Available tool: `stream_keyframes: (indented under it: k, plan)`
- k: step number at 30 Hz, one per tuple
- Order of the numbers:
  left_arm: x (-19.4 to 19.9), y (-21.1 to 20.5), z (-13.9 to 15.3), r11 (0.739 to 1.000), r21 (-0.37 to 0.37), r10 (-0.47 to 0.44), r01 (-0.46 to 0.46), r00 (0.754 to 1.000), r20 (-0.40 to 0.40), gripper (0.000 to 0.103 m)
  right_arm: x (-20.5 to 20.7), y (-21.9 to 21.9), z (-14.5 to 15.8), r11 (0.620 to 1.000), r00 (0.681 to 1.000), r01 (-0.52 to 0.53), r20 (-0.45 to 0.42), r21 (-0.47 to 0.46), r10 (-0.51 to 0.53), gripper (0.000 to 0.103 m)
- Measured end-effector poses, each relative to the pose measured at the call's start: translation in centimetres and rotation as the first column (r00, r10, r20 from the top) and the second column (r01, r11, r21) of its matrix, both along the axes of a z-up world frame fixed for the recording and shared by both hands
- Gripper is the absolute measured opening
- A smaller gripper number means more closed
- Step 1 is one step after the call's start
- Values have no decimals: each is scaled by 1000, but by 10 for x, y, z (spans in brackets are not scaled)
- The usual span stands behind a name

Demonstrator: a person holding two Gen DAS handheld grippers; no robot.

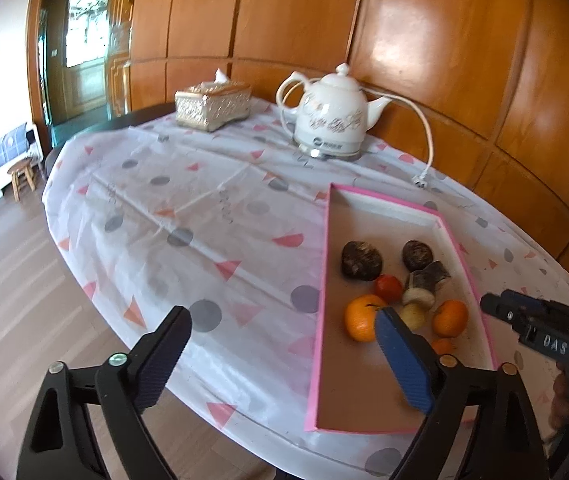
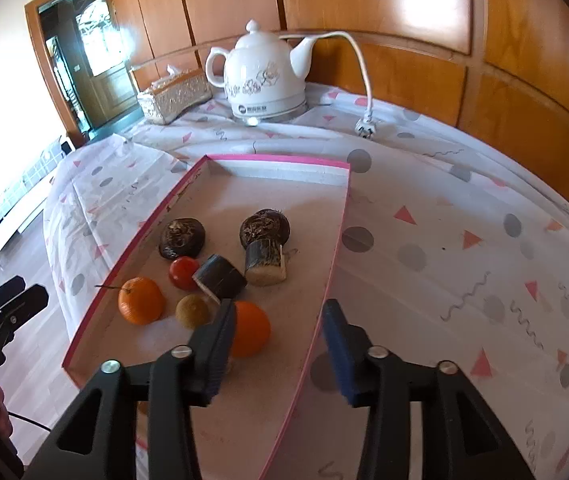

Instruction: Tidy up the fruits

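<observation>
Tray point(image 2: 220, 159): one shallow pink-rimmed cardboard tray lay on the tablecloth point(image 2: 424, 240), and every piece of fruit was inside it.
Oranges: two in the right wrist view, one point(image 2: 140, 301) by the tray's left wall and one point(image 2: 250, 334) nearer the camera, partly behind a gripper finger. The left wrist view showed the same two point(image 1: 360, 318) point(image 1: 450, 318), plus a small orange bit point(image 1: 442, 346) that I could not identify.
Tomato point(image 2: 183, 273): one, small and red, between the left orange and the dark cut pieces.
Dark round fruits: two, one point(image 2: 182, 237) to the left and one point(image 2: 265, 226) to the right, apart from each other.
Dark cut stubs: two with pale cut ends, one point(image 2: 220, 278) lying tilted, one point(image 2: 265, 266) standing against the right dark round fruit.
Small yellowish fruit point(image 2: 193, 311): one, just beside the tilted stub.
Left gripper point(image 1: 284, 360): jaws spread wide with nothing between them, hanging over the tablecloth and the tray's left rim.
Right gripper point(image 2: 280, 344): jaws partly apart, pressing on nothing, straddling the tray's right rim, left finger just in front of the near orange.
Kettle point(image 2: 266, 76): one white, at the table's far side, cord point(image 2: 360, 64) lying unplugged.
Tissue box point(image 2: 174, 96): one, left of the kettle.
</observation>
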State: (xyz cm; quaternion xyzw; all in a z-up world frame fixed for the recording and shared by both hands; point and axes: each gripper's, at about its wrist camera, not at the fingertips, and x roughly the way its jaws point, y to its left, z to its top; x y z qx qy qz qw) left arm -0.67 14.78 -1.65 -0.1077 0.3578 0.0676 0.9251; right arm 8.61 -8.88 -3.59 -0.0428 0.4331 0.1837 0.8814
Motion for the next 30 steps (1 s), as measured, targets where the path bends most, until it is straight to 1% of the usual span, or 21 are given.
stream_keyframes:
  k: [1,5,13,17,20,25,30]
  plan:
    - [-2,-3,3,1000,8,-9,9,1000,13,97,-7,-1,2,1000,1000,9,9,2,-9,51]
    - [-6,-14,12,999,36,-38,36,998,46,101,-26,-3,6,999,998,47,38,-4,-47,53]
    - [-10,-30,18,994,87,-73,67,995,66,103,-56,-8,6,993,990,114,82,-25,-111,54]
    - [-10,-34,20,991,116,-71,63,995,69,103,-63,-14,6,989,985,146,93,-26,-143,55]
    - [-11,-35,23,991,120,-76,66,994,84,103,-66,-18,5,986,982,164,93,-24,-162,55]
    - [-12,-41,27,984,170,-63,46,994,95,103,-68,-16,5,986,982,162,102,-30,-158,55]
    - [-11,-43,29,979,201,-47,26,994,99,103,-71,-13,6,987,982,154,115,-37,-149,55]
